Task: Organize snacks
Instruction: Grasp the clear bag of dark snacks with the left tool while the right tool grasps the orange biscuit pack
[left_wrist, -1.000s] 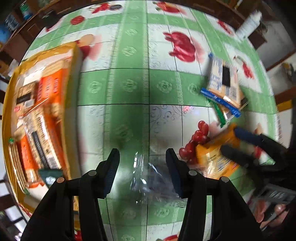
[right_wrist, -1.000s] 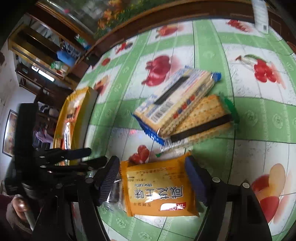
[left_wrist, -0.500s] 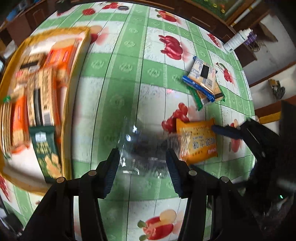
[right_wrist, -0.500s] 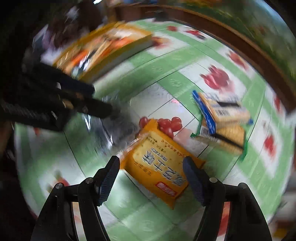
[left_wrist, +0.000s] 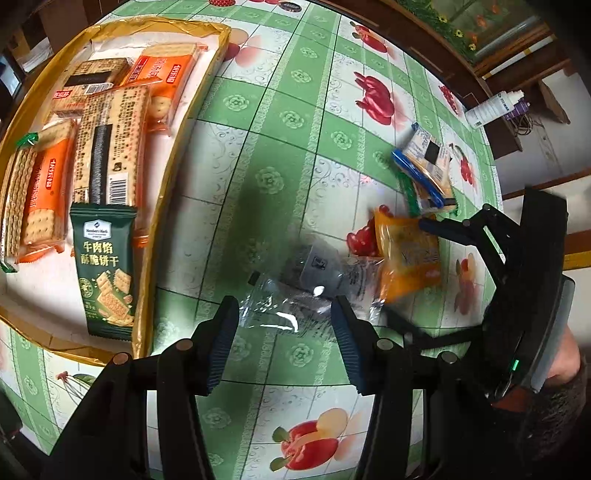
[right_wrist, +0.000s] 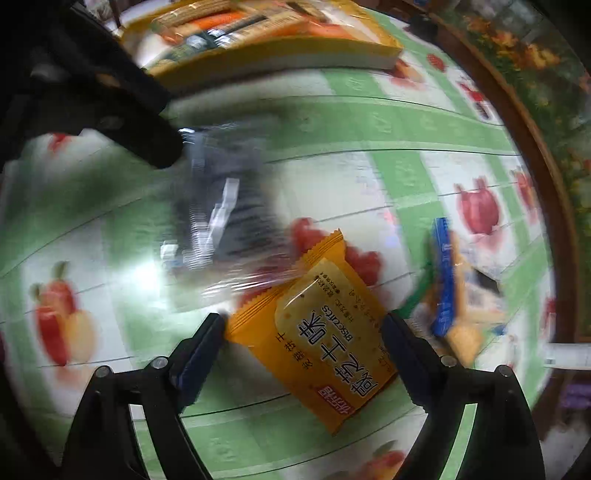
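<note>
My left gripper is shut on a clear plastic packet with dark contents and holds it just over the green checked tablecloth. That packet shows blurred in the right wrist view, with a left finger at its end. To its right a yellow biscuit packet lies on the table. My right gripper points down over the yellow packet, which sits between the jaws. They are opening and the pads stand at the packet's edges.
A shallow gold cardboard tray at the left holds several cracker packets and a dark green one. Blue and green cracker packets lie stacked beyond the yellow one. A white bottle stands at the table's far edge.
The right gripper has rolled around above the yellow packet and its jaws have spread wider. The left gripper has shifted over the table with the clear packet still in it.
</note>
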